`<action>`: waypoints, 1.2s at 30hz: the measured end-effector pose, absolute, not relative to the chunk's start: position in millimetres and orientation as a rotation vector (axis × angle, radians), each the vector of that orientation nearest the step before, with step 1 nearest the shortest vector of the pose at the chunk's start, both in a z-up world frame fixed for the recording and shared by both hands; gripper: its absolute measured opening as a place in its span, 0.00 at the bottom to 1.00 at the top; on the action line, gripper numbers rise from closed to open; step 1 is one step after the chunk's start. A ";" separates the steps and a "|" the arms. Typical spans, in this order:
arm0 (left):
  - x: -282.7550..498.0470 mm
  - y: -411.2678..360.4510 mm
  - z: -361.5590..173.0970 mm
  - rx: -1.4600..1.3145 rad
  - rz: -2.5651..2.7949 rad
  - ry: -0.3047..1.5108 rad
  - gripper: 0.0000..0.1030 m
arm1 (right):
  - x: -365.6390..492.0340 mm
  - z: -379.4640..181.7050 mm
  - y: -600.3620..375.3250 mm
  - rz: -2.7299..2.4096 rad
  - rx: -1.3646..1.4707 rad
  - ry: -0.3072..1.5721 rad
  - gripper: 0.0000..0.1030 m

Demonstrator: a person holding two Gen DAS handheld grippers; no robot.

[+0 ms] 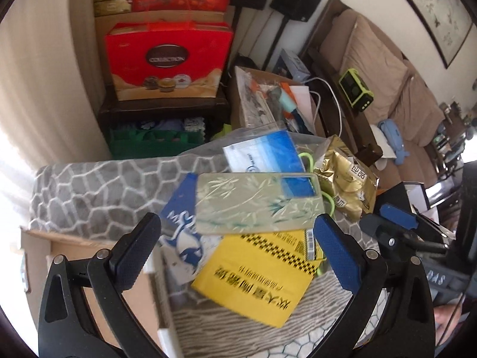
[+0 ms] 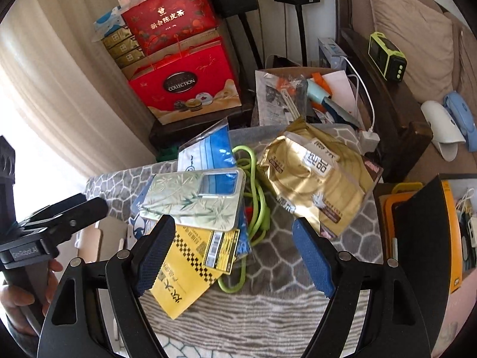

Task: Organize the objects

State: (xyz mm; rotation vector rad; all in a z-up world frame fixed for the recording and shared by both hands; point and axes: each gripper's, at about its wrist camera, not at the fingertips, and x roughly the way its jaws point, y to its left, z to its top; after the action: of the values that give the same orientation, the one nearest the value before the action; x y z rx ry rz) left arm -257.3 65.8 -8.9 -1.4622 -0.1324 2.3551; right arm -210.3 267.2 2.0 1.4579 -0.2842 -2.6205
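Both claws [image 1: 238, 229] [image 2: 232, 232] wide, empty, above phone case [image 2: 193, 201] atop yellow packet [image 2: 184, 271].

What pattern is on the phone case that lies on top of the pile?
Bamboo stalks and leaves on a pale, shiny phone case; clearest in the right wrist view.

Left gripper [image 1: 237, 238] — jaws spread wide, nothing between the pads, tilted steeply down; black finger [image 1: 134, 256] on the left of its own view, blue-padded finger [image 1: 340, 256] on the right. In the right wrist view it shows at the left edge, with the left hand [image 2: 26, 295] wrapped round its handle. Right gripper [image 2: 232, 247] — jaws also wide apart, empty, pitched down alike; it shows at the right edge of the left wrist view, beside the left one, apart from it. A bit of the right hand [image 1: 447, 319] shows low at that edge.
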 end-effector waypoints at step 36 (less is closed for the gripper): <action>-320.1 118.3 -85.5 -1.726 2.186 -0.139 0.96 | -255.6 -49.7 256.9 -2.472 1.576 -0.389 0.43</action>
State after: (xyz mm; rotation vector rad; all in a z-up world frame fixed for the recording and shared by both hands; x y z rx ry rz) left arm -320.1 118.3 -85.5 -1.7262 -0.1388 2.1858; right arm -255.6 256.9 -49.7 1.5756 -0.3888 -2.4723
